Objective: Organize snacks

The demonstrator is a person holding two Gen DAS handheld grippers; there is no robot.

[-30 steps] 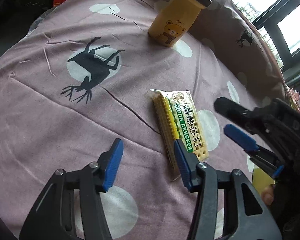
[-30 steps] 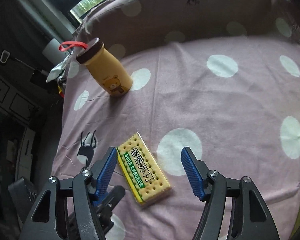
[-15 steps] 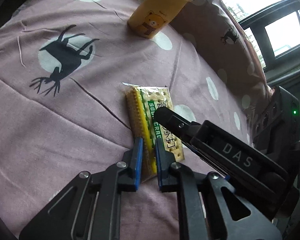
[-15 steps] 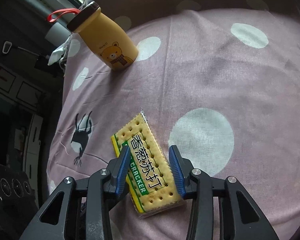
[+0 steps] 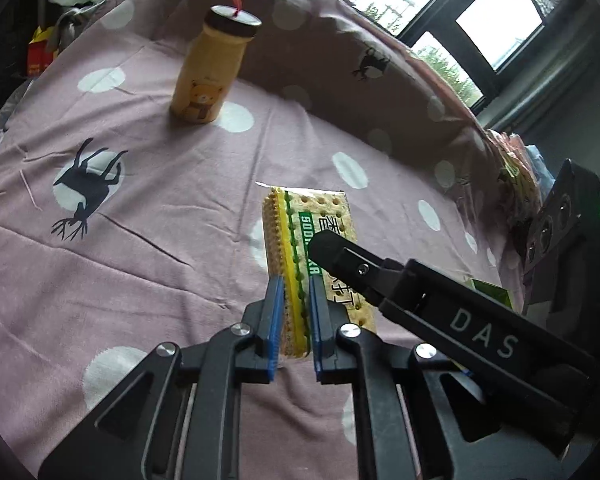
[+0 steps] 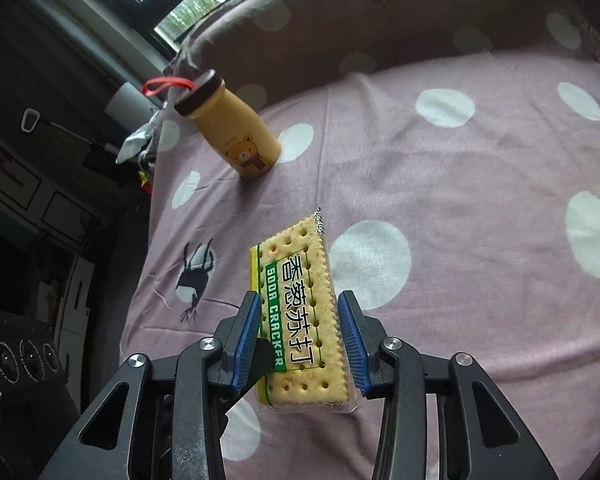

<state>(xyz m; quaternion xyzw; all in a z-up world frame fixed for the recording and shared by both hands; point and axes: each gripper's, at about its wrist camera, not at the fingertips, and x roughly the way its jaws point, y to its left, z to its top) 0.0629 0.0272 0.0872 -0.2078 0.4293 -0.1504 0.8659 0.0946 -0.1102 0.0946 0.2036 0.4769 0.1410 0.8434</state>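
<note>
The cracker packet (image 6: 300,312) is gripped by both tools at once and is judged to be held just clear of the bed sheet (image 6: 460,184), though a faint contact at its far end cannot be ruled out. The left hand-held gripper (image 5: 294,316) is clenched across the thin, yellow-edged side of the packet, near its close end. The right hand-held gripper (image 6: 298,340) is clenched across the broad printed face, also at the near end, its blue pads pressing on the two long edges. In both wrist views the long axis of the packet runs straight away from the fingers, so most of its length projects forward, unsupported. In the left view, the right tool crosses in from the right and covers part of the label. Neither hand is nearer; both meet at the same end. The yellow bottle (image 5: 208,76) stands upright well beyond the far end of the packet, towards the raised fold of the sheet. Any coming carry is judged to depend on the two grips being moved together, since twisting would bend the packet.
</note>
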